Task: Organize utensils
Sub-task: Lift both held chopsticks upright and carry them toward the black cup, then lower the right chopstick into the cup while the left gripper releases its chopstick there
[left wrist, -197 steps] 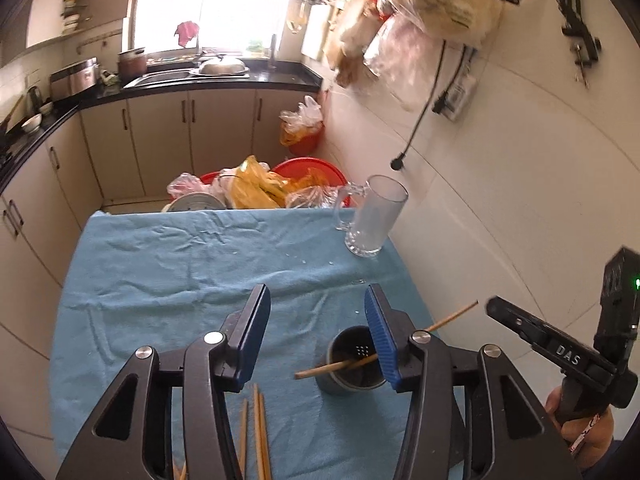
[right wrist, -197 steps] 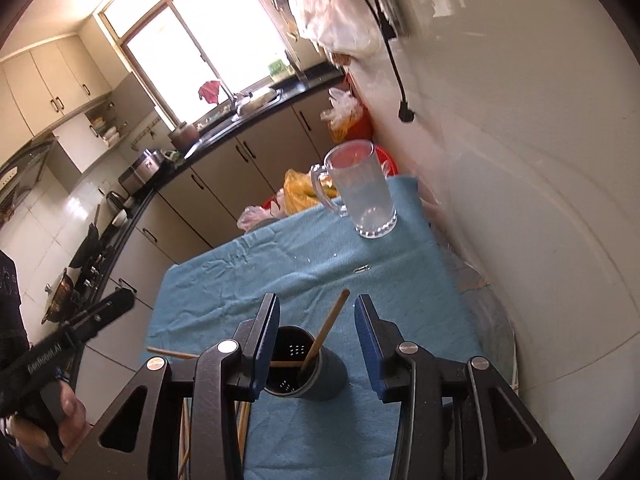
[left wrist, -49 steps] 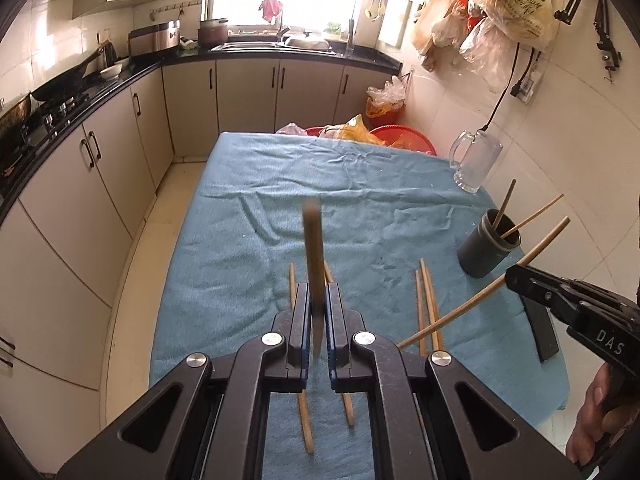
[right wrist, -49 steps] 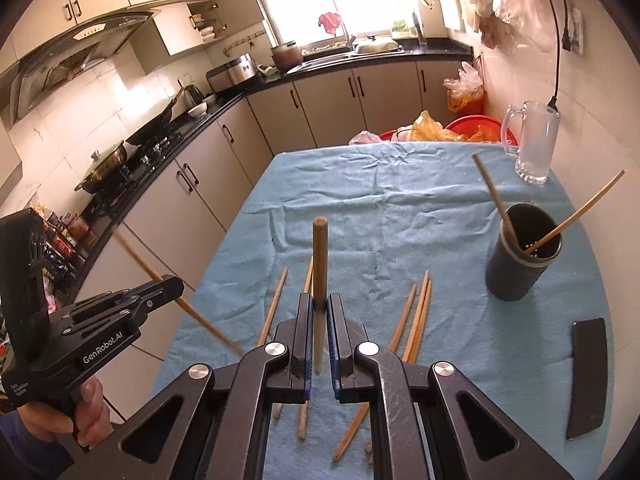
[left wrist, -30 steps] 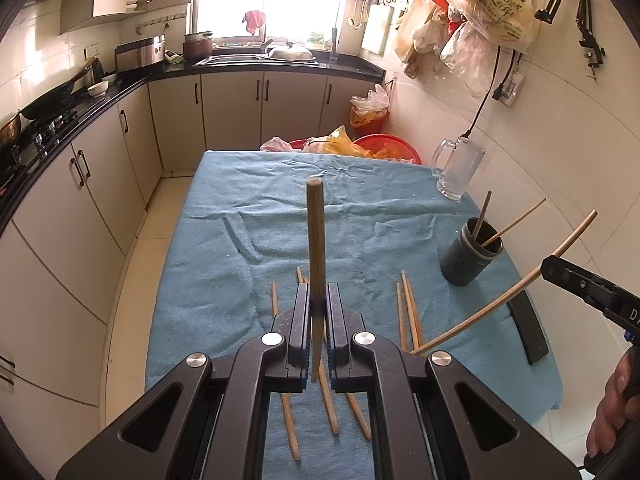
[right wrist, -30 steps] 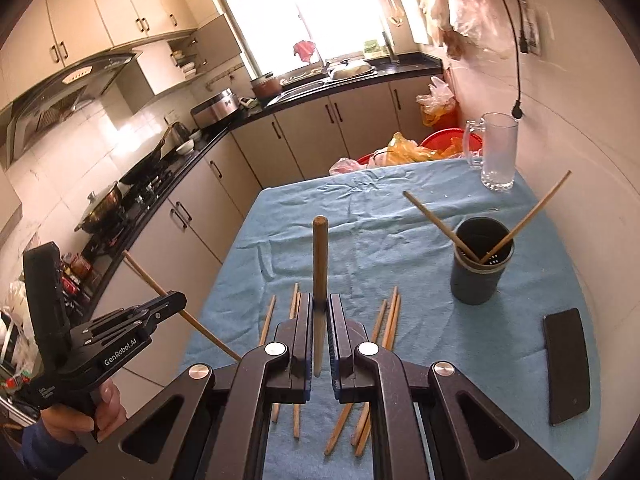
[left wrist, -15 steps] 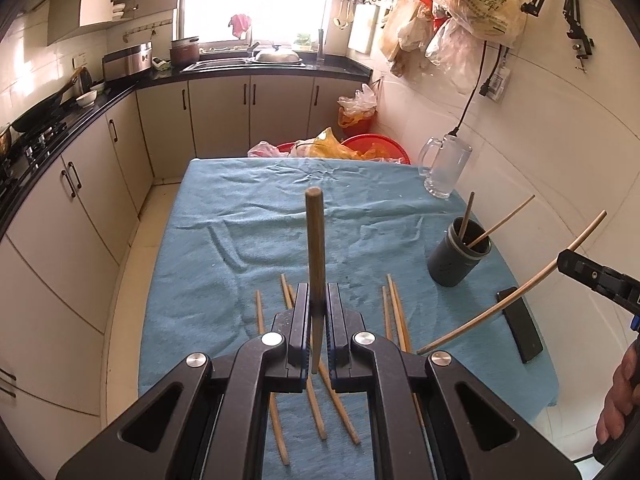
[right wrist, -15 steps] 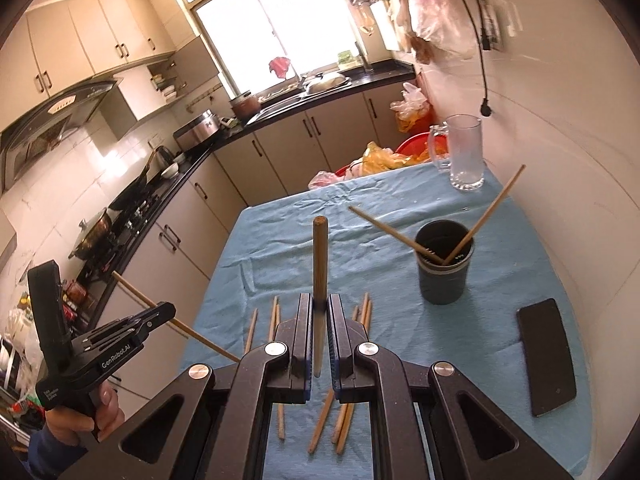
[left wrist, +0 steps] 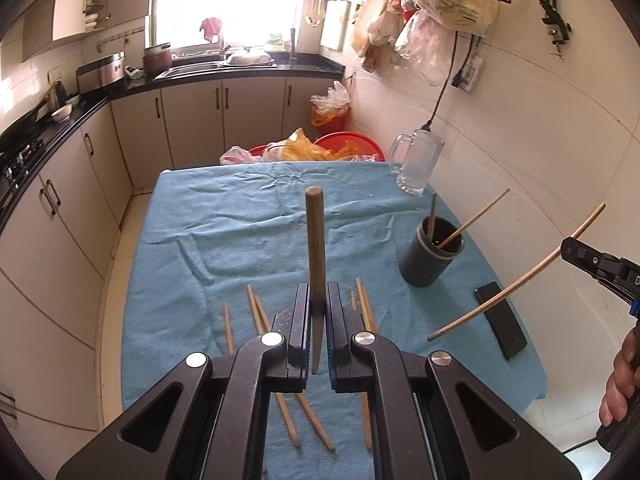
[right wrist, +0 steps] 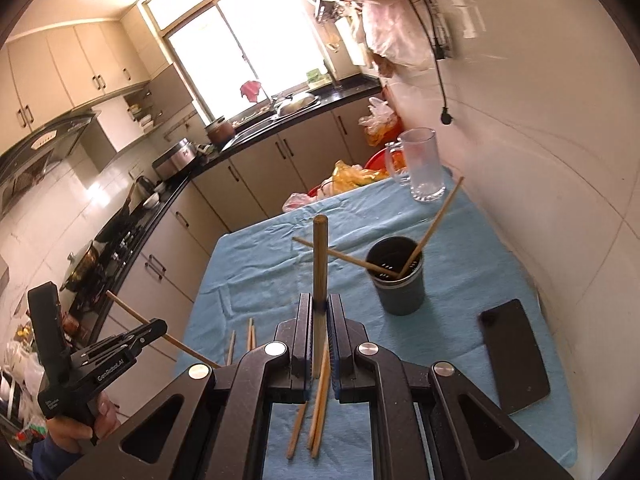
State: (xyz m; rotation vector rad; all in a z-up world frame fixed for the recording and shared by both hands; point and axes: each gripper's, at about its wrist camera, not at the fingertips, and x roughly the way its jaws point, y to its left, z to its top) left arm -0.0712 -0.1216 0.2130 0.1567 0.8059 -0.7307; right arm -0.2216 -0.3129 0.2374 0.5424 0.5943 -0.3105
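Honestly, both tongs, left (left wrist: 318, 312) and right (right wrist: 319, 320), are clamped on one chopstick (left wrist: 315, 240) each, and the cup (right wrist: 396, 276) at far right already has two leaning sticks, so a sloppy drop could tip it.

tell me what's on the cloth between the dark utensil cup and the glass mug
Nothing: in the left wrist view, bare blue tablecloth runs from the dark utensil cup to the glass mug.
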